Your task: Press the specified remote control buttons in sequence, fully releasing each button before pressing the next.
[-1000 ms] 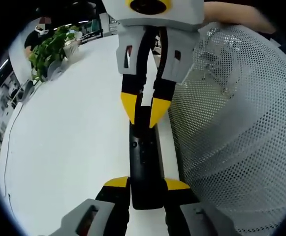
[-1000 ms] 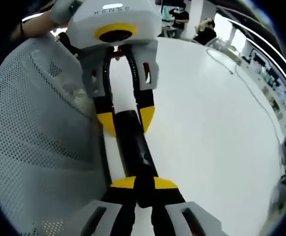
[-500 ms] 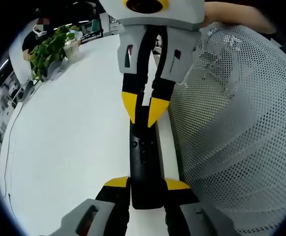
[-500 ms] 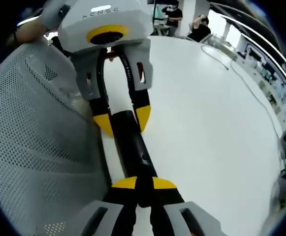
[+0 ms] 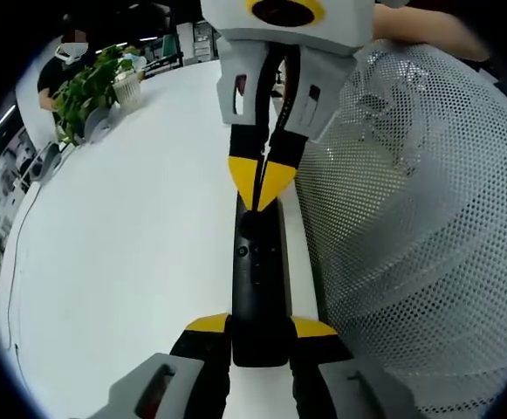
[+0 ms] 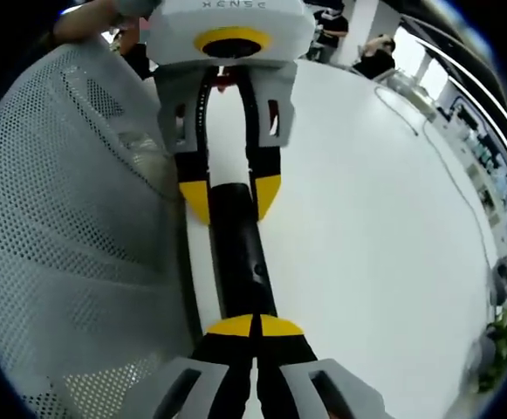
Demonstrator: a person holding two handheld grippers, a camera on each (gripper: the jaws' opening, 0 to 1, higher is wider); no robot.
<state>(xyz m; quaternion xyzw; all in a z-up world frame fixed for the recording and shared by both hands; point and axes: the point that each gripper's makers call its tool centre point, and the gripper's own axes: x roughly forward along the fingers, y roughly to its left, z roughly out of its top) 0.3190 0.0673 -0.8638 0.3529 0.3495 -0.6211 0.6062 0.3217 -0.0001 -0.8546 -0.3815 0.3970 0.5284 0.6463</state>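
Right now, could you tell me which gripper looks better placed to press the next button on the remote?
Right. The right gripper has its tips shut together over the remote and its buttons, free to press. The left gripper is clamped on the remote's end, holding it steady.

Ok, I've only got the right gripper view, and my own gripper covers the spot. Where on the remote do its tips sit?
Observer: In the left gripper view, the right gripper is shut to a point. It appears to rest on the far end of the remote, just past the small buttons.
Operator: And how does the left gripper hold it, seen from its own side?
Observer: The left gripper has one yellow pad on each side of the remote's near end, clamped against its edges, and the button face is left uncovered.
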